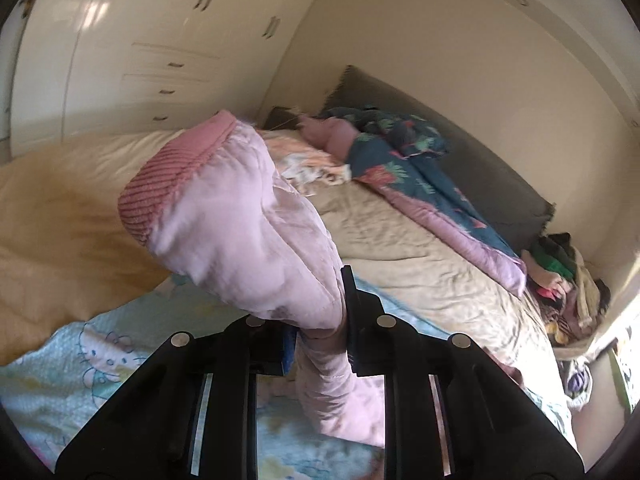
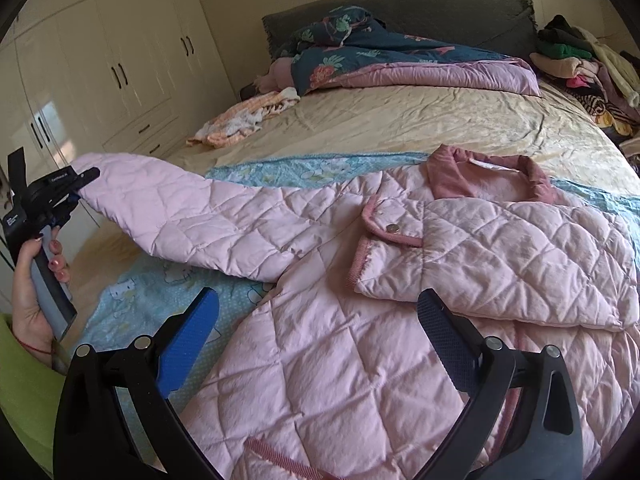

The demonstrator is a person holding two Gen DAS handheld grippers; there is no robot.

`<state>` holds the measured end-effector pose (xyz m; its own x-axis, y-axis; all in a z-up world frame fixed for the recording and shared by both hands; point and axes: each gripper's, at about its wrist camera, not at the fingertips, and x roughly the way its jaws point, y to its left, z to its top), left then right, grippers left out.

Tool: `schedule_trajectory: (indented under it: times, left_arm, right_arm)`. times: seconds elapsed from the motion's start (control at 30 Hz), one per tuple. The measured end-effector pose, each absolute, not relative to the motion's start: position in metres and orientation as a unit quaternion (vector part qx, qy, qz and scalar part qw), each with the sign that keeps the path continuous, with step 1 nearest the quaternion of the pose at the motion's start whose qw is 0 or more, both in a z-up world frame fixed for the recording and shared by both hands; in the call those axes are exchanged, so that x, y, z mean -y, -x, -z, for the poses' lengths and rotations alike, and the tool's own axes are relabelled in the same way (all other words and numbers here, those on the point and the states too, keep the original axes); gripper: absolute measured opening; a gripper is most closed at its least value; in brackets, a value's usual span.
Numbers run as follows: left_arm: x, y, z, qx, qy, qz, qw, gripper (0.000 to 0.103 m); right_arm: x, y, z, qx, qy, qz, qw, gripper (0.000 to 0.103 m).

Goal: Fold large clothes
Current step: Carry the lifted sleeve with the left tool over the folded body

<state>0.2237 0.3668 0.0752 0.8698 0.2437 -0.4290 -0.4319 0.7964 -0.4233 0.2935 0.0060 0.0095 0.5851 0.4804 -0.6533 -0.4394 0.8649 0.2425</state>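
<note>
Basically the pink quilted jacket point(image 2: 360, 280) lies spread on the bed point(image 2: 400, 128), under the right gripper point(image 2: 320, 320), jaws wide and empty; left gripper point(image 1: 320, 340) pinches the sleeve cuff point(image 1: 168, 192), lifted: thin bite, slippery padding, could slip out mid-fold

White lettering is showing on the black body of the left gripper point(image 2: 76, 190), at the left edge of the right wrist view; it is too small to read. No other text is appearing.
</note>
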Motion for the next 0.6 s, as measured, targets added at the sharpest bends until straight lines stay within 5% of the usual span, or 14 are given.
schedule_trajectory:
  times: [0.6]
  left_arm:
    - [-0.248,-0.243,-0.110,-0.201,0.182,-0.105,0.957,0.012]
  right_arm:
    - [0.080,-0.278,-0.039,-0.341,-0.074,-0.224,0.910,0.099]
